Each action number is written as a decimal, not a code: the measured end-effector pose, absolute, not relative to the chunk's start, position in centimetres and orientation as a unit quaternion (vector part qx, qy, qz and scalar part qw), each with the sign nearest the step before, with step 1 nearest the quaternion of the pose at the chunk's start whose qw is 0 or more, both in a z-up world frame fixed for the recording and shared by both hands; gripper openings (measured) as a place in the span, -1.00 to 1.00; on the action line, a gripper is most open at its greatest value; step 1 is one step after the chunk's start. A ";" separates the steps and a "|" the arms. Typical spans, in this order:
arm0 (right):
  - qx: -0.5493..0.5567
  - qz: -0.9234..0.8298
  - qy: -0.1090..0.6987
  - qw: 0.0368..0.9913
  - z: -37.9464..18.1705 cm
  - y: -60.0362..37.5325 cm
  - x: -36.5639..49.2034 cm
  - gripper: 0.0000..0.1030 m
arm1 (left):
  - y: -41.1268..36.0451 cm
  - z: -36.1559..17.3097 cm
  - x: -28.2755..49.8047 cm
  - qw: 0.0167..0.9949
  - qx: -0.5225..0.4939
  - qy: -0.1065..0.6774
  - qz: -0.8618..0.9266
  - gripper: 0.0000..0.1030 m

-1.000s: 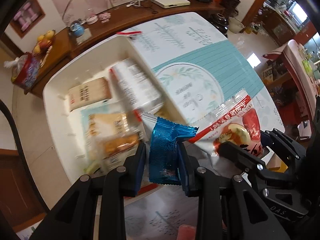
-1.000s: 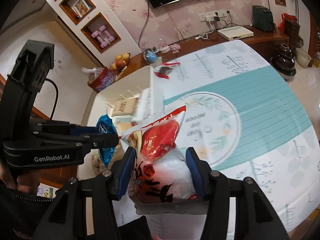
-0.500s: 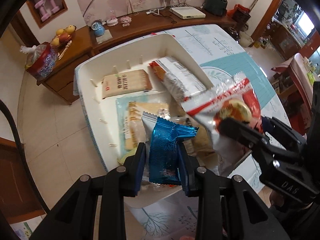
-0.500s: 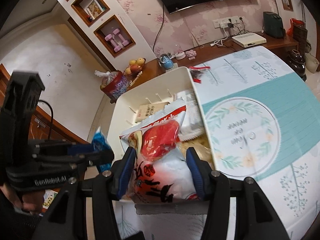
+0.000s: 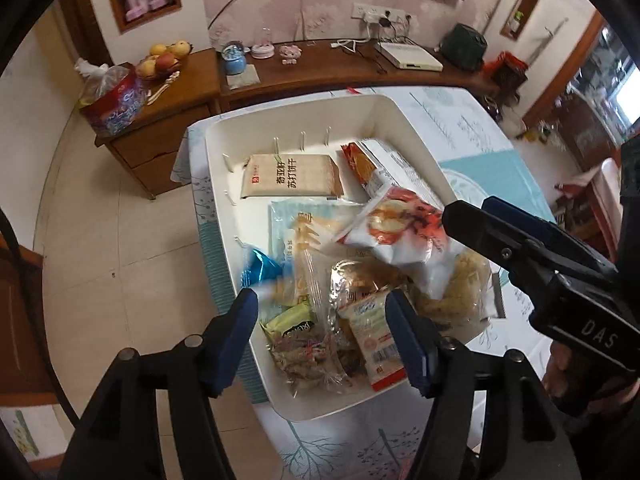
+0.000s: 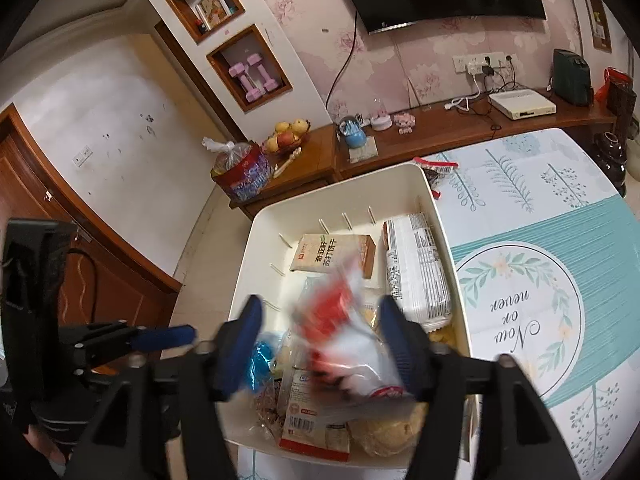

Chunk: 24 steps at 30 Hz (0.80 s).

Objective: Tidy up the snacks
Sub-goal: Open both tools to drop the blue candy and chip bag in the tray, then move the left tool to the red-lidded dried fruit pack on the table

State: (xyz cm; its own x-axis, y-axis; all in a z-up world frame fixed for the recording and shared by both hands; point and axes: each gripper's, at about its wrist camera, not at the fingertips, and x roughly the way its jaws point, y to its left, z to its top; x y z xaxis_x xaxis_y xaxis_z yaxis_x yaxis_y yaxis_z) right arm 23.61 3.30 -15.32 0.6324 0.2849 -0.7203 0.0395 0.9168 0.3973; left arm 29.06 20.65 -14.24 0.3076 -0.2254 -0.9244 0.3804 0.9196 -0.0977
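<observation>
White plastic bin on the tabletop sits under both your tongs. Left tongs have just been opening, the blue packet loose beyond them; right tongs likewise, the red-and-white bag blurred between, ungripped.
</observation>
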 end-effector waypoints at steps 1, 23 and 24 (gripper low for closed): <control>0.189 0.070 0.424 0.883 -15.2 3.2 23.8 0.44 | 20.8 -14.1 29.2 0.806 0.066 0.558 -0.185 0.28; 0.184 0.051 0.445 0.875 -14.4 -3.1 23.0 0.48 | 14.0 -10.0 33.7 0.820 0.090 0.534 -0.188 0.52; 0.184 0.048 0.444 0.875 -14.4 -3.7 23.1 0.50 | 13.3 -10.0 34.2 0.818 0.095 0.534 -0.191 0.52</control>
